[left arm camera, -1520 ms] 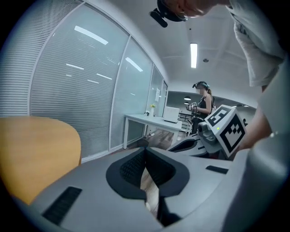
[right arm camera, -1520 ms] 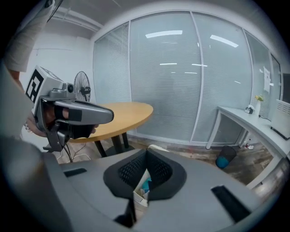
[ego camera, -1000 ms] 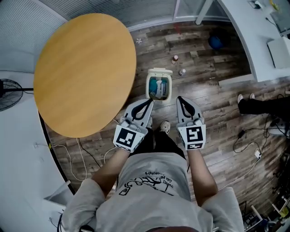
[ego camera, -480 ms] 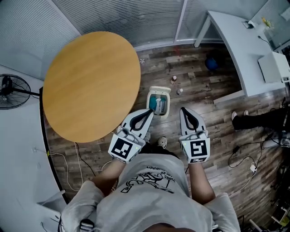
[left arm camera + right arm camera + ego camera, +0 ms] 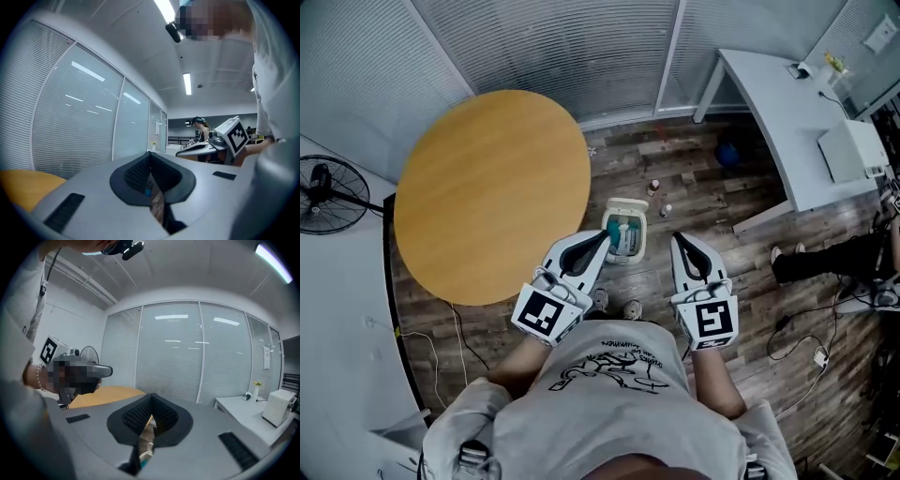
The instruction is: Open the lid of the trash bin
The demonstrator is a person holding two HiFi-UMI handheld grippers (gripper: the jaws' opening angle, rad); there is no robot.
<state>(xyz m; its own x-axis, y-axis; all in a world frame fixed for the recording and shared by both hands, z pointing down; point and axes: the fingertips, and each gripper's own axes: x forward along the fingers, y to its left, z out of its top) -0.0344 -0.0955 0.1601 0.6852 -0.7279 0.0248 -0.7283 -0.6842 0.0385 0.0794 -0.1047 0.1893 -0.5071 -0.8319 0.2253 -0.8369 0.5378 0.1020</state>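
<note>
Wooden floor (image 5: 712,216), trash bin (image 5: 643,231), lid seemingly up, just beyond left gripper (image 5: 602,238).

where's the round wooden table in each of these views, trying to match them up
Head view: the round wooden table fills the centre-left, just left of the trash bin.
Left gripper view: only an orange sliver at the bottom-left edge.
Right gripper view: low, left of centre, just above the jaws.
Shared landmark: the blinds wall behind the table.
</note>
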